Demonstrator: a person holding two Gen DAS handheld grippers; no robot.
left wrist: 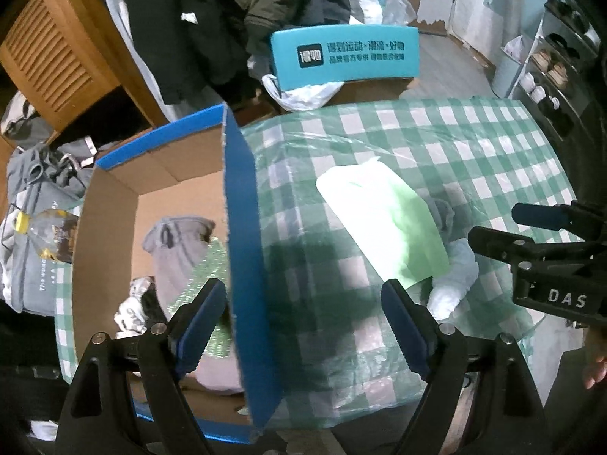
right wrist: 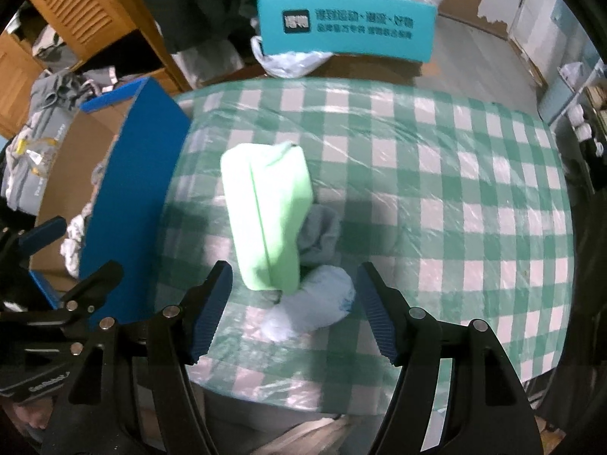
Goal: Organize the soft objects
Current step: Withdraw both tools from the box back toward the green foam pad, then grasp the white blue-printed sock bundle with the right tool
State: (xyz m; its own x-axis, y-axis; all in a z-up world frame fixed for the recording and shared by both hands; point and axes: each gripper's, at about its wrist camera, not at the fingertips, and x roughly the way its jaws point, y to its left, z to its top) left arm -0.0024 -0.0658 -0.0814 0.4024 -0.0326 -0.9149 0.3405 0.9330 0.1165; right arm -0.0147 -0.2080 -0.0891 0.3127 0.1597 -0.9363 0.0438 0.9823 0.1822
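A light green pouch (right wrist: 267,212) lies on the checked table (right wrist: 455,197), with a grey sock (right wrist: 320,235) and a white sock (right wrist: 315,307) beside it. My right gripper (right wrist: 290,311) is open and empty, hovering just above the near end of the pouch and the white sock. My left gripper (left wrist: 303,326) is open and empty, its jaws on either side of the blue wall of the cardboard box (left wrist: 242,227). The box holds a grey garment (left wrist: 178,242) and a patterned item (left wrist: 132,307). The pouch (left wrist: 383,223) and right gripper (left wrist: 531,235) also show in the left wrist view.
A teal-backed chair (right wrist: 345,30) stands at the far table edge with a plastic bag (right wrist: 292,62). Grey clothes (left wrist: 34,204) and a bottle (left wrist: 49,235) lie left of the box. A shelf with shoes (left wrist: 546,72) stands at right.
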